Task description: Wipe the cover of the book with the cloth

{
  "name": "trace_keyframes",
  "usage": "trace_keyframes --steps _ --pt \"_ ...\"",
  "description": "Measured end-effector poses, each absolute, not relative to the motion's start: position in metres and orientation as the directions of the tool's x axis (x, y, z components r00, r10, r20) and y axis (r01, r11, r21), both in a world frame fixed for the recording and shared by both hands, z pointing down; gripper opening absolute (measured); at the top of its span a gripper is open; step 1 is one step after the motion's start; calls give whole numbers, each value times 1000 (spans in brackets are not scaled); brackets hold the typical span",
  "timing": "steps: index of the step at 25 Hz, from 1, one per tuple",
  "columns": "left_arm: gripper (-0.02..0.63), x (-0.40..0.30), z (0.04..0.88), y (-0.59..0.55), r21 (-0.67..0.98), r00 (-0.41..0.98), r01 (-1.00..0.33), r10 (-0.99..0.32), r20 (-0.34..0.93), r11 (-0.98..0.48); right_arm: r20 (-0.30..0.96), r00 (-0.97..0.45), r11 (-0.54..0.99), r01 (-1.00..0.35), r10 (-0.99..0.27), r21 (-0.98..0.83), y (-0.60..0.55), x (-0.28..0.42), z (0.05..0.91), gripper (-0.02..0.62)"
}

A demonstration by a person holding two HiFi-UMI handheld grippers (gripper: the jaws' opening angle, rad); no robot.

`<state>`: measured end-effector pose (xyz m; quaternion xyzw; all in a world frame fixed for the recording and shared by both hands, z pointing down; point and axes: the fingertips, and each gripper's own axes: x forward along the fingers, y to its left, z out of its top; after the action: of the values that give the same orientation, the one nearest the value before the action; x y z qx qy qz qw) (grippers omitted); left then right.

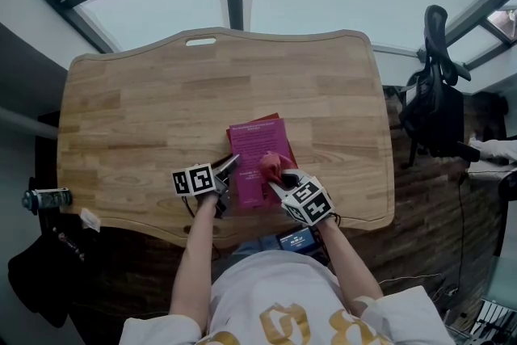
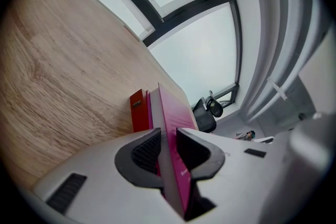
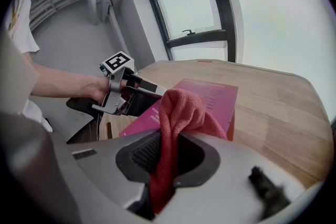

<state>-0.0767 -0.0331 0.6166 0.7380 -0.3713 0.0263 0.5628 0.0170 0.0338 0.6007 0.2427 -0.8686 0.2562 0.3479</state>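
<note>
Your left gripper (image 2: 168, 140) has its jaws closed onto the near left edge of the book (image 1: 258, 149). The edge stands between the two ribbed pads, which meet it on both sides, so the jaws are partly apart, as far as the book is thick. Your right gripper (image 3: 169, 150) is clamped on the cloth (image 3: 181, 107). One fold of the red fabric runs down between the pads. The rest is bunched in a lump ahead of the fingertips and sits on the magenta cover, towards its near right part. The book lies flat, cover up, on the wooden table (image 1: 129, 109), close to the front edge and roughly in the middle of its width. It rests on a red object (image 2: 137, 110) that shows as a thin band along one side. In the head view the two grippers sit close together at the near end of the book, the left one at its left edge and the right one over the cover. A black office chair (image 1: 436, 101) stands off the right end of the table.
</note>
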Motion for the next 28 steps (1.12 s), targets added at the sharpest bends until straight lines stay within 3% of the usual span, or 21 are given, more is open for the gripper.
trace_keyframes --steps 28 --pt "94 -71 615 -40 767 629 -640 -602 491 -44 733 -642 786 -564 -225 -254 -29 32 603 69"
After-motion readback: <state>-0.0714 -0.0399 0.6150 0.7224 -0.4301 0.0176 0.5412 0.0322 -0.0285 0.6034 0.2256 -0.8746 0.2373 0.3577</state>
